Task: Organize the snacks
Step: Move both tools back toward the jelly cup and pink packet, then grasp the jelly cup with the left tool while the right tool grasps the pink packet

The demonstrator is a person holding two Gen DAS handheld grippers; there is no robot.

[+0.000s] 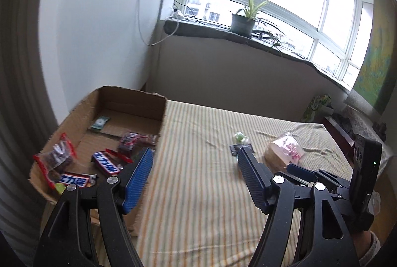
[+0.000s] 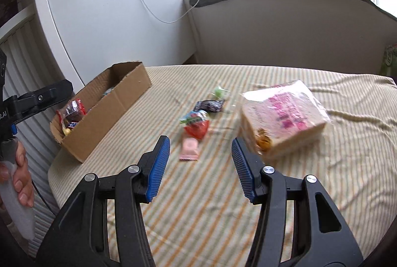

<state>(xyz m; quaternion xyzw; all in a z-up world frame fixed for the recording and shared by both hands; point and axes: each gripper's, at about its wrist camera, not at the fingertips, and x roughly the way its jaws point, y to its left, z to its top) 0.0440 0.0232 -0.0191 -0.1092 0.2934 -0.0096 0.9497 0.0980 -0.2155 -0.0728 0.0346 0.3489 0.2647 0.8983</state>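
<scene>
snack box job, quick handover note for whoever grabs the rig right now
Left gripper: open, empty, over the striped bed sheet beside the cardboard box.
Right gripper: open, empty, facing the loose snacks.
Done: several snacks lie in the box, among them two blue bars and a red-edged bag.
Left: the pink packet, red wrapper, dark wrapper, green candy and big wrapped bread pack all lie on the sheet.

A: What is seen past the jaws?
B: Potted plant [image 1: 242,18] on windowsill [image 1: 198,30], striped bedsheet [image 1: 198,192] below the jaws.
A: Left of them?
B: White cabinet [image 2: 111,14], cable [image 2: 153,11] hung.
</scene>
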